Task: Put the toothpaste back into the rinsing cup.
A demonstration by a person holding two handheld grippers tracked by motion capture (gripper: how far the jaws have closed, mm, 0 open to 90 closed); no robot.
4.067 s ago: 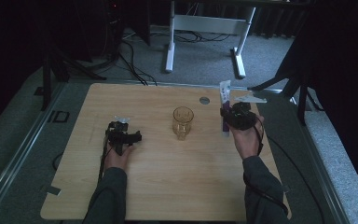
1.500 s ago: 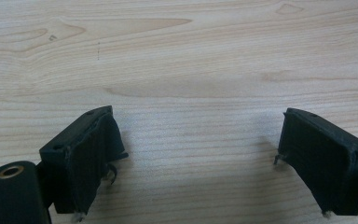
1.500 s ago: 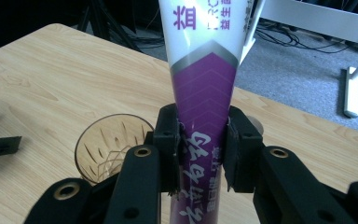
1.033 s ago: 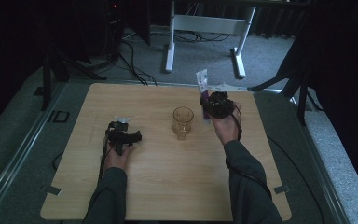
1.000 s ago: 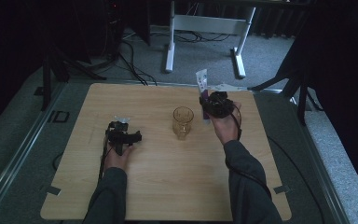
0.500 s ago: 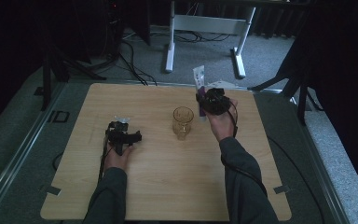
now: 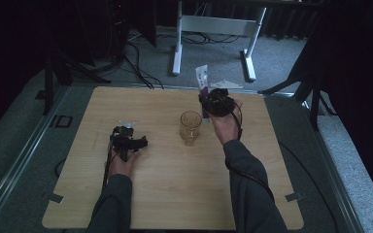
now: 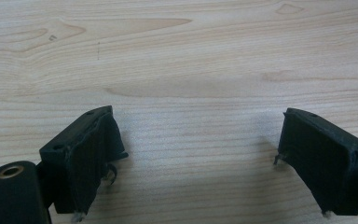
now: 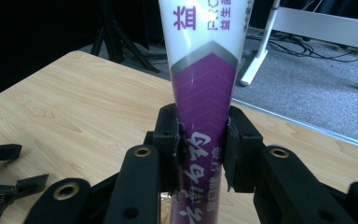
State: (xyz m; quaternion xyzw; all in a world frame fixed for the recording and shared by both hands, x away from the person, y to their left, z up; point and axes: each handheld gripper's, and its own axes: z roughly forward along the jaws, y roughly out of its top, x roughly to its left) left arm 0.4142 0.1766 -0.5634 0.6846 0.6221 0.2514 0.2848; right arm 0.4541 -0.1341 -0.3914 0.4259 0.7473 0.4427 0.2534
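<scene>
In the high view a clear drinking glass [image 7: 190, 127] stands upright near the middle of the wooden table [image 7: 170, 194]. Just right of it and slightly farther back, my right gripper [image 7: 207, 104] is shut on a white and purple toothpaste tube [image 7: 202, 78] that points up and away. In the right gripper view the tube [image 9: 204, 84] is pinched between both jaws of that gripper [image 9: 204, 137]. My left gripper [image 7: 127, 142] rests low on the table left of the glass. Its own view shows this gripper [image 8: 193, 135] open over bare wood, with nothing between the jaws.
A white desk frame [image 7: 213, 24] and cables lie on the grey floor beyond the table. Dark stand legs [image 7: 53, 73] flank the table's far corners. A small pale scrap [image 7: 225, 85] lies at the far edge behind my right hand.
My right gripper has carried the tube leftward from the table's right side to just beside the glass. The left gripper and the glass have stayed put.
</scene>
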